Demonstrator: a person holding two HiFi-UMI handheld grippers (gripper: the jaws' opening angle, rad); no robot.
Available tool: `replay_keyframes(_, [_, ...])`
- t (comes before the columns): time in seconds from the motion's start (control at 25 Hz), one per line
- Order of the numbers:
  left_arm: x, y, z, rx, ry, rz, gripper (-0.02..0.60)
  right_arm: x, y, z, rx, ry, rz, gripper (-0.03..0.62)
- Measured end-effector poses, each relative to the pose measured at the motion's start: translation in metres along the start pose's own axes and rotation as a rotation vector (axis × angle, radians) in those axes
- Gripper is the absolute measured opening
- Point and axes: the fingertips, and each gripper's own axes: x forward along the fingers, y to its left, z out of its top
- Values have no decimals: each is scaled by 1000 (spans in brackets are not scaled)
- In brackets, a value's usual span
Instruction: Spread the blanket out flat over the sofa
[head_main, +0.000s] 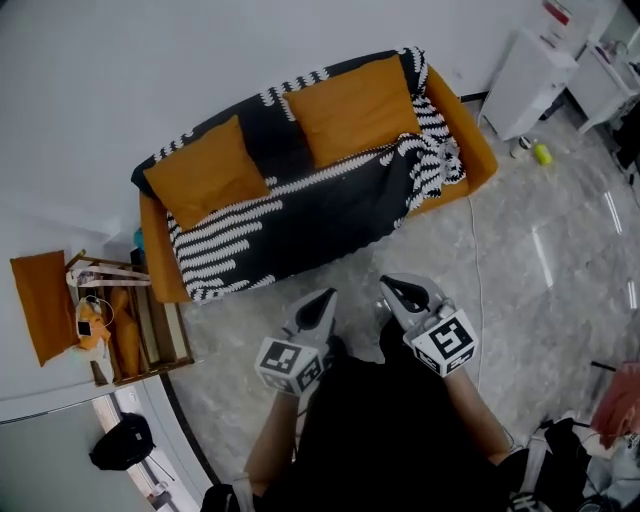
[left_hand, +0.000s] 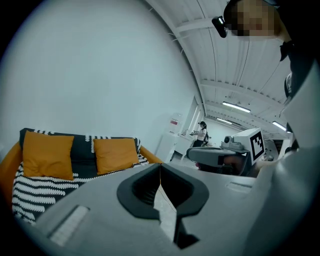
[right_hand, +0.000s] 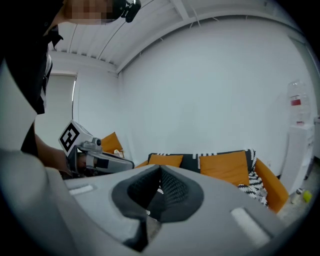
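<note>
Grey marbled floor (head_main: 540, 250) runs to a white wall (head_main: 150, 70), where the orange sofa (head_main: 478, 140) stands. Its blanket (head_main: 320, 215) covers seat and back, bunched at the right end. Left gripper (head_main: 325, 296) and right gripper (head_main: 390, 286) hover well apart from it, jaws together, empty.

A lab-like hall staged as a living room was suggested by a sofa (head_main: 478, 140) set against a bare white wall (head_main: 150, 60), a polished stone floor (head_main: 540, 250), white cabinets (head_main: 530, 80) and ceiling strip lights (left_hand: 238, 106).

readable text: none | red label (right_hand: 296, 102) on white cabinet (right_hand: 300, 150): too small to read
</note>
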Motion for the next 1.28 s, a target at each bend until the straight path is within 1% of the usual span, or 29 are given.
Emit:
replay_keyframes(0.16, [47, -21, 6, -2, 15, 34, 12, -15, -59, -6, 25, 20, 2, 3])
replay_keyframes(0.28, [82, -38, 2, -15, 27, 43, 12, -25, -97, -13, 31, 49, 0, 3])
replay_keyframes(0.4, [104, -49, 3, -26, 34, 47, 12, -30, -125, -20, 31, 107, 1, 3])
replay_keyframes(0.52, [119, -58, 3, -28, 46, 45, 12, -28, -150, -27, 43, 109, 0, 3])
replay_keyframes(0.64, [140, -61, -8, -45, 78, 32, 12, -26, -175, -39, 51, 139, -26, 3])
replay_keyframes(0.72, [160, -59, -17, -52, 107, 7, 12, -22, -189, -46, 57, 166, -50, 3])
replay_keyframes(0.84, [195, -58, -22, -51, 142, -58, 14, -14, -209, -56, 78, 201, -75, 3])
replay_keyframes(1.04, [260, -55, -6, -2, 160, -177, 14, 0, -247, -65, 90, 281, -120, 3])
replay_keyframes(1.2, [316, -36, 7, 2, 178, -229, 14, 19, -290, -62, 99, 321, -171, 3])
replay_keyframes(1.28, [342, -26, 7, -3, 198, -249, 14, 31, -312, -65, 109, 332, -201, 3])
